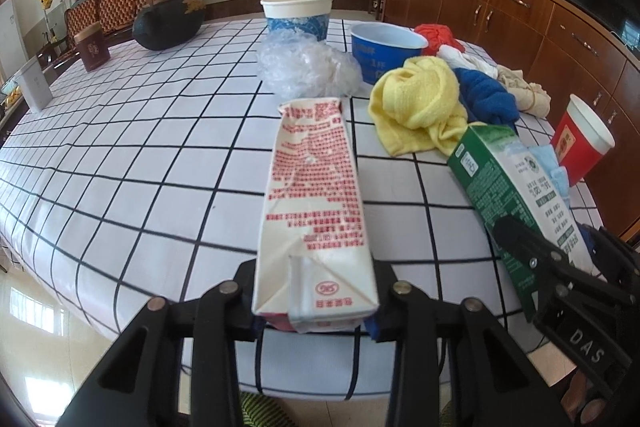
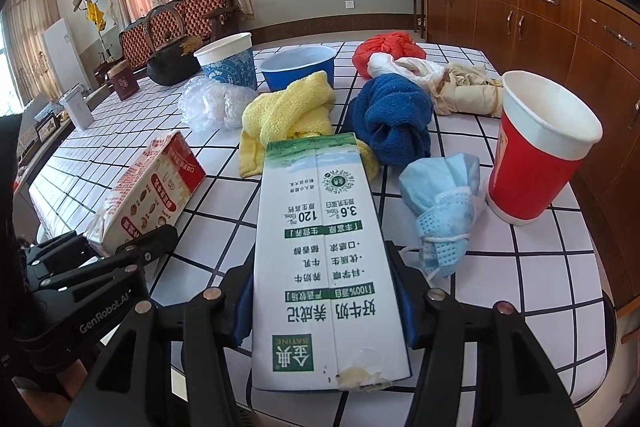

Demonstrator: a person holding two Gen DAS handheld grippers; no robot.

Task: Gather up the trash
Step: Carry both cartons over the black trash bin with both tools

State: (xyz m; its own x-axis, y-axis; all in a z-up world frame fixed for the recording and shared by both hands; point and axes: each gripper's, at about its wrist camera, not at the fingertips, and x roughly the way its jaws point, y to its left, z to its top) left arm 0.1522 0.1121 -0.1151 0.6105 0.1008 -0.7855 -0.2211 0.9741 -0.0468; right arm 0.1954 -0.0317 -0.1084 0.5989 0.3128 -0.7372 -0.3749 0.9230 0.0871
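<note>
Your left gripper [image 1: 316, 291] clamps a red-printed milk carton [image 1: 314, 203]; your right gripper [image 2: 320, 291] clamps a green-and-white milk carton [image 2: 324, 267] over the table's near edge [image 1: 120, 227]

White tablecloth [image 2: 520, 247] with black grid lines. Milk carton [image 2: 328, 267] white with green print; other carton [image 1: 316, 211] cream with red text. Towels: yellow towel [image 2: 288, 111], blue towel [image 2: 394, 115]. Red cup [image 2: 536, 155] with white rim; blue bowl [image 2: 298, 67]; light-blue mask [image 2: 440, 195]; black grippers [image 2: 324, 311].
</note>
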